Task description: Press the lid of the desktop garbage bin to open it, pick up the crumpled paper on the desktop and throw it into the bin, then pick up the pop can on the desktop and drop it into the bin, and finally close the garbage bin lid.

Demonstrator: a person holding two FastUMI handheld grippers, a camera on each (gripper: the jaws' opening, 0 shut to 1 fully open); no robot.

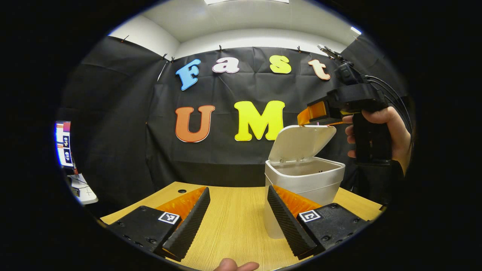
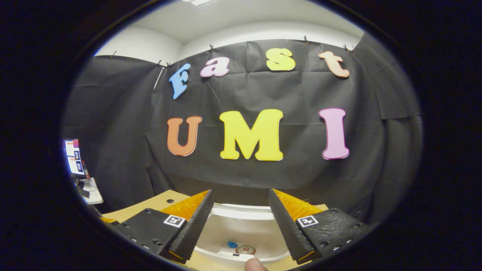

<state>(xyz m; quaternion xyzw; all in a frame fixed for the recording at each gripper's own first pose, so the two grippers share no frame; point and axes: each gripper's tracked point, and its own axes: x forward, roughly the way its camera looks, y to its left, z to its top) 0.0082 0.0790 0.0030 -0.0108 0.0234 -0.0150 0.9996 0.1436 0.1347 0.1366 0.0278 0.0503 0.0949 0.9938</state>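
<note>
The right tongs point(image 2: 238, 229) hang agape and empty, directly above the open garbage bin point(image 1: 304, 177); looking down between their fingers, a pop can point(image 2: 245, 249) lies at the bin's bottom. The raised lid point(image 1: 301, 142) stands just under them, tilted back, so they are the nearer pair to press it shut. The left tongs point(image 1: 236, 222), also spread and empty, hover low over the tabletop point(image 1: 233, 226) beside the bin.

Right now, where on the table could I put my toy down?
The bare wooden table left of the white bin is free, running back to the small hole near the far edge. The right side is crowded: the bin with its raised lid, and the right gripper held just above it.
</note>
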